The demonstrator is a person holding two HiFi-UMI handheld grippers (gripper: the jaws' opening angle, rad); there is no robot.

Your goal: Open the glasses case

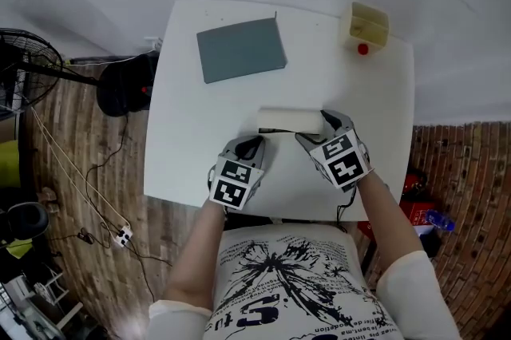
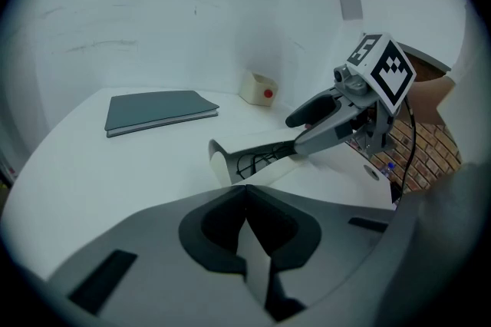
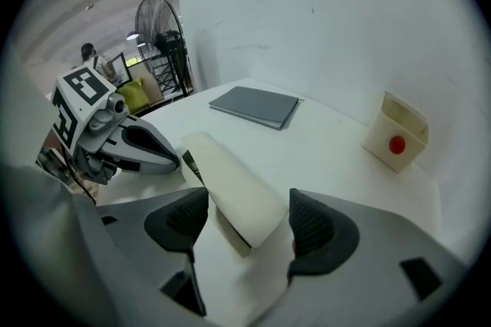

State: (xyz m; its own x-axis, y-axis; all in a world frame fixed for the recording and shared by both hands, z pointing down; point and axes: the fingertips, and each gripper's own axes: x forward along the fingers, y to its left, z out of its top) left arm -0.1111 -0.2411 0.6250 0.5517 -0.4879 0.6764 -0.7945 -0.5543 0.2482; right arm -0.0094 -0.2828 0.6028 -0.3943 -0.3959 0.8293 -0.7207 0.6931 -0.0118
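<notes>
Glasses case (image 1: 289, 120) near worktop (image 1: 184, 131) front edge — flap (image 2: 255, 260) clamped in left gripper (image 2: 247, 199), right gripper (image 3: 247, 219) spread astride its end.

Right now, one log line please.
left gripper: shut on flap | right gripper: open, astride glasses case | flap: lifted

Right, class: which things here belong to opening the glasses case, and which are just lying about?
Part of the job:
glasses case, lying on the table
left claw, shut on the case's flap
right claw, open around the case's body

Just lying about:
grey notebook
small box with a red dot
fan beside the table
</notes>
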